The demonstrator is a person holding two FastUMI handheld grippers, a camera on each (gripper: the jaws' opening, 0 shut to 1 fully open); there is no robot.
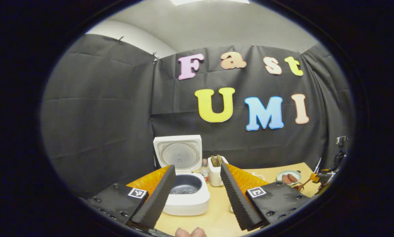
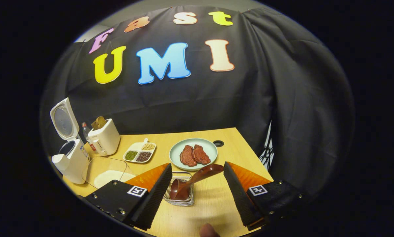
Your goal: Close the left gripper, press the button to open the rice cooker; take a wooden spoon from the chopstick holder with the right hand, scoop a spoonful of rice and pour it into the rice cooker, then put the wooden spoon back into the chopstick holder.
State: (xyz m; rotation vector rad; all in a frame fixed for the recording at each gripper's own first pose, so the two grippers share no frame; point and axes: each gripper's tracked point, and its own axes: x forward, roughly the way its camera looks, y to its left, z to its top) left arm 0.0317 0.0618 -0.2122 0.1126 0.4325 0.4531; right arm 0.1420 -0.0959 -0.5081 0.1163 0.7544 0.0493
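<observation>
- I'm holding my left gripper [image 1: 197, 187] spread wide before the rice cooker [image 1: 186, 194], its lid standing up.
- My right gripper [image 2: 197, 187] is gaping empty; the wooden spoon [image 2: 192, 184] is sitting in the chopstick holder [image 2: 180, 199].

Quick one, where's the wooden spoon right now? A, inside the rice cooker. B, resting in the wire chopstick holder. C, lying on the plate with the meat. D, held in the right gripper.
B: the wooden spoon sits bowl-down in the wire chopstick holder, between the open fingers of the right gripper, neither touching it.
</observation>
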